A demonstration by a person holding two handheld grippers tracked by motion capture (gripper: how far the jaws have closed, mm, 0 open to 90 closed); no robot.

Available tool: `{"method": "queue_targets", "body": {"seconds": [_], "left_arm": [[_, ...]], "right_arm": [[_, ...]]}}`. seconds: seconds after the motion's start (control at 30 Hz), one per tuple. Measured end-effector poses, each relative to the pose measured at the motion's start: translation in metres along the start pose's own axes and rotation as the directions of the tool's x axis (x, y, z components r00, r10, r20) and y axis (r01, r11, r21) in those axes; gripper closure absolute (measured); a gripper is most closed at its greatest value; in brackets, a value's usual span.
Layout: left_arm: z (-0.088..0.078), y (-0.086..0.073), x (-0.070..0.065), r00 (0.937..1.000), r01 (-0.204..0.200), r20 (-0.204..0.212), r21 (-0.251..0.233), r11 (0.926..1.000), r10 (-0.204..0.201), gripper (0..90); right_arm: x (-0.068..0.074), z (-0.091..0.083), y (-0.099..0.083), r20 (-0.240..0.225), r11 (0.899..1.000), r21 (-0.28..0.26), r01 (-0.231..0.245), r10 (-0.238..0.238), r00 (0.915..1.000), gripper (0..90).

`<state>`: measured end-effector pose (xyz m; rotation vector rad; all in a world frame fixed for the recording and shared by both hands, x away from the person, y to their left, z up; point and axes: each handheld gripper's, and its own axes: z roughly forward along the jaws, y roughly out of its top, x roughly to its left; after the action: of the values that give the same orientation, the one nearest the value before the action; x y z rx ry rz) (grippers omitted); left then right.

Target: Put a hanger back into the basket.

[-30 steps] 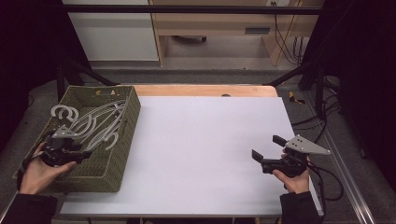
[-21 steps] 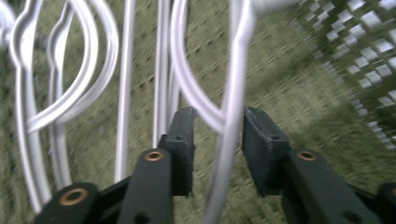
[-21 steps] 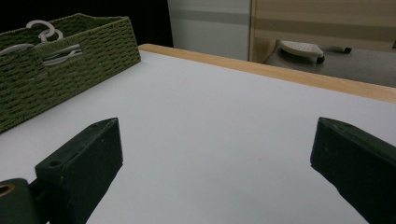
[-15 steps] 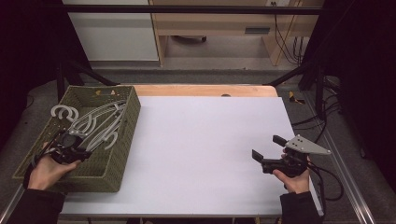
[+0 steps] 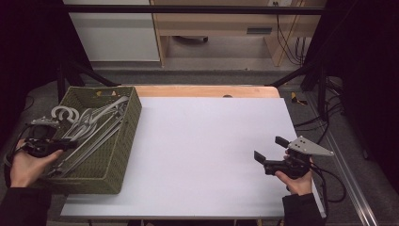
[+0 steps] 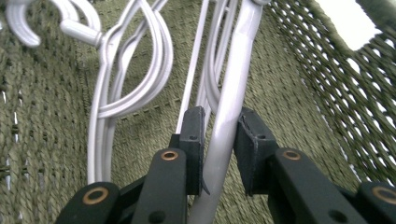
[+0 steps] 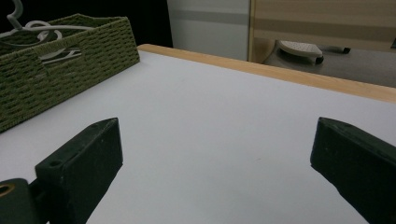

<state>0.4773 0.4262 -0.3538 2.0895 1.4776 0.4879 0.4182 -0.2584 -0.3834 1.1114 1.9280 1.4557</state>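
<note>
1 grey hanger [image 6: 229,121] we clamp with our left gripper [image 6: 219,140] inside the basket [image 5: 123,141]; our right gripper [image 5: 270,153], well apart, gapes empty.

The high view looks down on the white table [image 5: 207,150]. Both gripper views sit low and close, sharing the woven green basket [image 6: 327,93].

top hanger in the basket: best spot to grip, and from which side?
Grip the straight grey arm of the hanger, well below its hook, coming in from above the open basket. The bar is slim and free-standing, while the hooks tangle. The left gripper is already shut on it there.
</note>
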Motion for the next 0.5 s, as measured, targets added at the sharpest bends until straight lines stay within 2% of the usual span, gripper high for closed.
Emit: {"method": "queue_targets", "body": {"seconds": [0.03,0.17,0.27,0.4,0.5], "left_arm": [[0.001,0.000,0.003,0.9996,-0.012,-0.025,0.003,0.9999,0.012,72.5],[-0.001,0.003,0.011,0.9950,0.014,-0.098,-0.009,0.9999,-0.015,71.9],[-0.002,0.003,0.021,0.9845,0.035,-0.170,-0.034,0.9988,-0.040,69.6],[-0.005,-0.001,0.029,0.9757,0.061,-0.207,-0.057,0.9965,-0.072,64.7],[-0.007,-0.005,0.032,0.9763,0.069,-0.200,-0.071,0.9951,-0.082,64.1]], "right_arm": [[0.000,0.000,0.000,-0.001,1.000,0.000,-0.001,0.001,1.0000,2.5],[0.000,0.000,0.000,-0.001,1.000,0.000,-0.002,0.002,1.0000,2.6],[0.000,0.000,0.000,-0.002,1.000,0.000,-0.002,0.002,1.0000,2.6],[0.000,0.000,0.000,-0.002,1.000,0.002,0.002,-0.002,1.0000,2.6],[0.000,0.000,0.000,-0.003,1.000,0.001,0.001,-0.001,1.0000,2.6]]}}
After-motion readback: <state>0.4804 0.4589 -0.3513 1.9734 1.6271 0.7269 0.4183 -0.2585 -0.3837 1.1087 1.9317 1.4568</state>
